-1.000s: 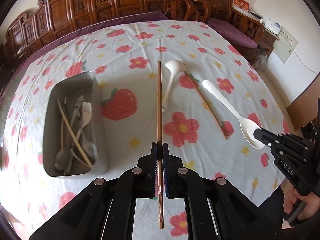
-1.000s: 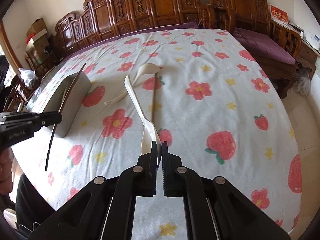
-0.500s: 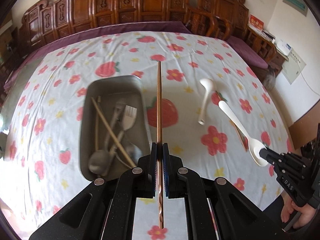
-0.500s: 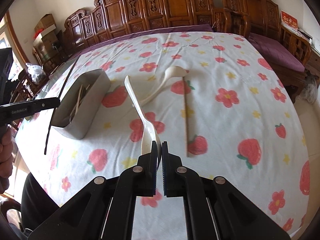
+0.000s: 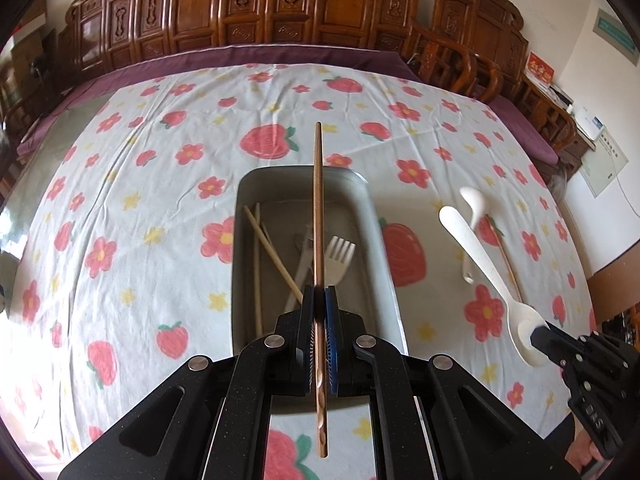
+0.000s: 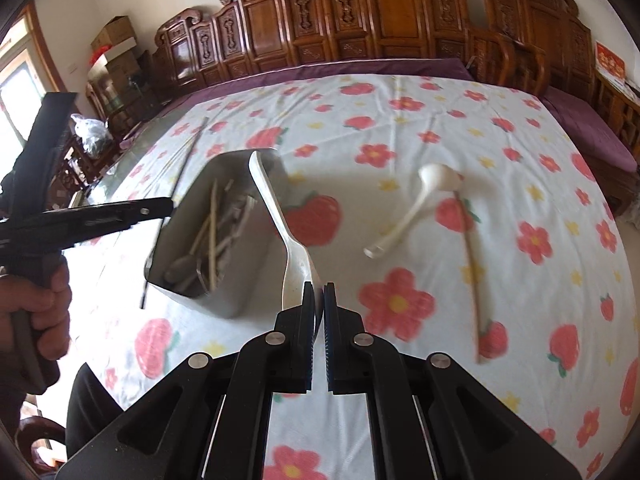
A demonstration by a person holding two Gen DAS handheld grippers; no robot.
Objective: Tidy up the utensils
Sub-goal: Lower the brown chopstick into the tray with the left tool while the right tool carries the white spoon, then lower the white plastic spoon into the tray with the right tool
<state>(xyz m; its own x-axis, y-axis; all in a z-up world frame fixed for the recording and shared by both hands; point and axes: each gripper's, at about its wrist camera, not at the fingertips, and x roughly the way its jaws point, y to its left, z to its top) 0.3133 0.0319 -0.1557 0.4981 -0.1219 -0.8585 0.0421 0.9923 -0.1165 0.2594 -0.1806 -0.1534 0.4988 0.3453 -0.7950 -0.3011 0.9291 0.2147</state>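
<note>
Utensils: brown chopstick (image 5: 318, 216) clenched in left hand-held gripper (image 5: 319, 300), hanging over metal tray (image 5: 362, 200) on bench. White spoon (image 6: 276, 216) clamped by bowl in right hand-held gripper (image 6: 319, 292), handle toward tray. Step: carrying both to tray. Next: lower, release inside. White ladle (image 6: 416, 204), second chopstick (image 6: 470, 264) remain on cloth.

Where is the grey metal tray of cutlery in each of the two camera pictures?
Left wrist view: the grey metal tray sits at centre, just beyond the hand-held gripper, under the brown chopstick it holds.
Right wrist view: the tray lies left of centre, behind the white spoon.
Shared landmark: the small white ladle on the cloth.
</note>
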